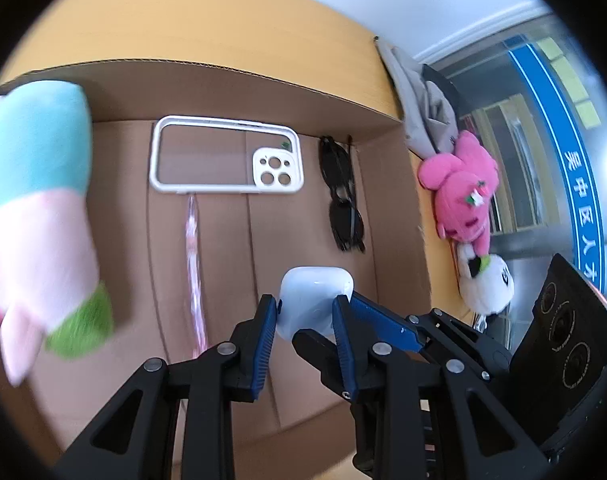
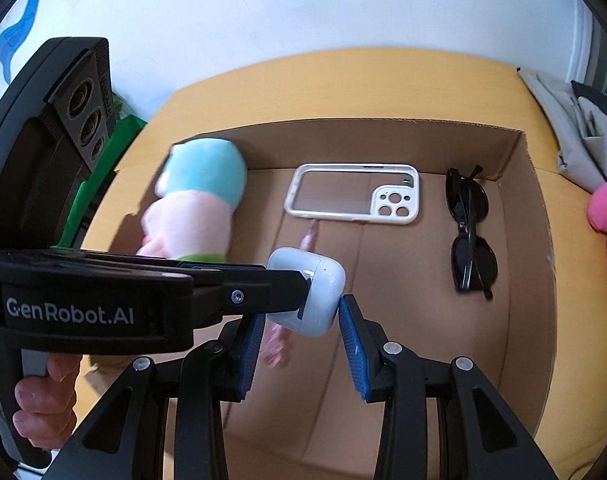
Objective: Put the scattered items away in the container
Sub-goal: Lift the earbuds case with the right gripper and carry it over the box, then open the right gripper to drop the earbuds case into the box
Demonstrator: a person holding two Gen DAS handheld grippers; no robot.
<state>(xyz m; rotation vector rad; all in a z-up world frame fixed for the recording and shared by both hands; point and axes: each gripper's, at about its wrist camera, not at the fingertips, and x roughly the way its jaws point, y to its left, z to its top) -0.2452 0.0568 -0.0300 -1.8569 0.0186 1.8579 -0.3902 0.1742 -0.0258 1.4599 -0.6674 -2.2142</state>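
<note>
While my left tool (image 1: 305, 316) clamps the white earbud case (image 1: 313, 300) above the cardboard box (image 1: 239, 84), right tool (image 2: 299, 340) hangs open w/ nothing gripped; phone case (image 1: 227, 160) & sunglasses (image 1: 343, 196) lie inside.

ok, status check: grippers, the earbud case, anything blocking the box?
Left gripper shut on earbud case, over the box. Right gripper open, empty. Phone case, sunglasses, plush toy already inside; drop spot clear.
</note>
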